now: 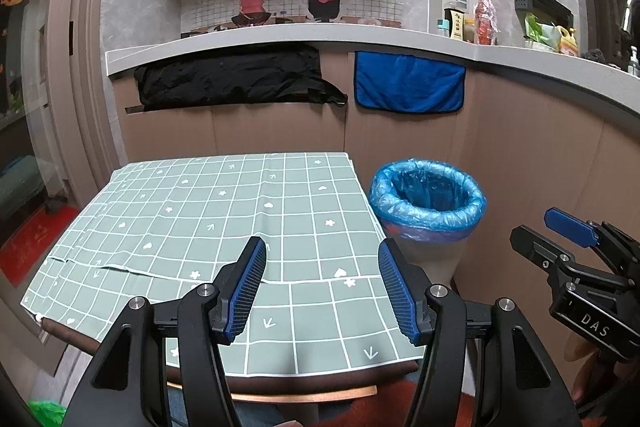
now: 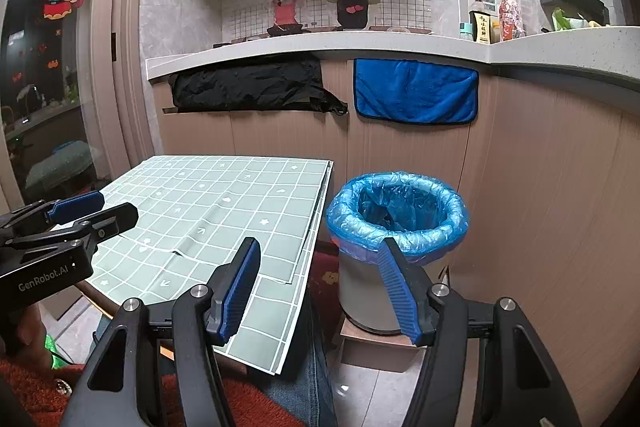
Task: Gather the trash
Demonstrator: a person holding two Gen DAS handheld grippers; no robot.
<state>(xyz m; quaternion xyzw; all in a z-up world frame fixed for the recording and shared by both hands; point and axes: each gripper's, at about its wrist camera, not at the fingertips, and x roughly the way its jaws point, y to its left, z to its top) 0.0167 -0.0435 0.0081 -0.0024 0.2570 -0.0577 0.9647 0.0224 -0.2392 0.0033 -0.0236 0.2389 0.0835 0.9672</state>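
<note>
A grey bin lined with a blue plastic bag [image 1: 427,197] [image 2: 396,213] stands on the floor just right of a small table [image 1: 192,219] [image 2: 224,211] covered by a green checked cloth. No trash shows on the cloth. My left gripper [image 1: 322,287] hovers open over the table's near right part, nothing between its blue pads. My right gripper [image 2: 320,287] is open too, held between the table's right edge and the bin. Each gripper also appears in the other's view: the right gripper [image 1: 560,239] at the right edge, the left gripper [image 2: 80,215] at the left.
A kitchen counter [image 1: 360,39] runs behind, with a black cloth [image 1: 236,79] and a blue towel [image 1: 410,83] hanging from it and bottles [image 1: 486,17] on top. The bin sits on a low box [image 2: 372,347]. A person's legs and red sleeve [image 2: 248,403] are below.
</note>
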